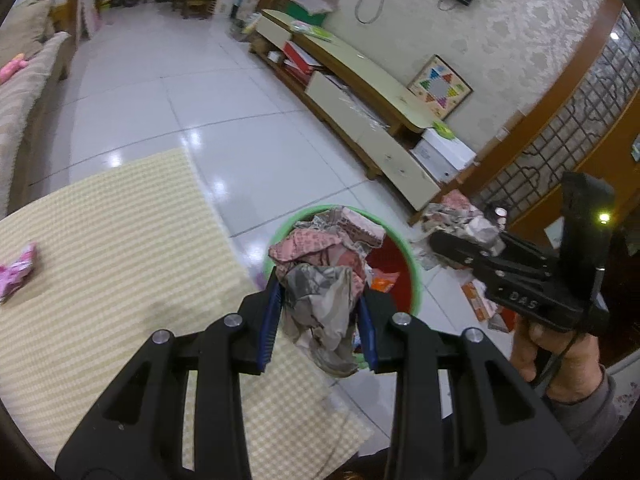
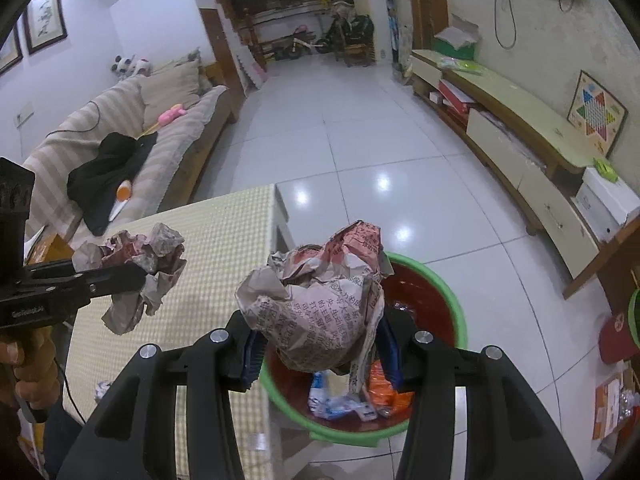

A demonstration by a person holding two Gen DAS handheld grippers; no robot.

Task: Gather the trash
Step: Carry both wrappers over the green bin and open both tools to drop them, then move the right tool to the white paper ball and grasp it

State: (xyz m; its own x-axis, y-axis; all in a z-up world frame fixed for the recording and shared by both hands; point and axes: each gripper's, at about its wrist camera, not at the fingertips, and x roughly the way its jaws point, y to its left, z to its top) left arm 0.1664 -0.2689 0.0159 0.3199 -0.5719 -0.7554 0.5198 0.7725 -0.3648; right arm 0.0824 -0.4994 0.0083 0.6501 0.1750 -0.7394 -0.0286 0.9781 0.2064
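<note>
My left gripper point(image 1: 320, 292) is shut on a crumpled grey and pink newspaper wad point(image 1: 324, 304), held over the near rim of a green bin point(image 1: 414, 268) with a red inside. In the right wrist view, my right gripper point(image 2: 320, 332) is shut on a bigger newspaper ball point(image 2: 320, 304) above the same bin point(image 2: 348, 436), which holds orange and blue-white wrappers. Each gripper shows in the other's view: the right gripper point(image 1: 452, 236) with its paper to the right of the bin, the left gripper point(image 2: 136, 276) with its wad point(image 2: 148, 260) over the checked table point(image 2: 224, 236).
A pink wrapper point(image 1: 16, 272) lies on the checked tablecloth point(image 1: 120, 240). A long low TV cabinet point(image 1: 360, 92) runs along the wall, with a white box point(image 1: 444, 152) and scattered paper on the floor point(image 1: 476, 300) at its end. A sofa point(image 2: 168, 132) stands to the left.
</note>
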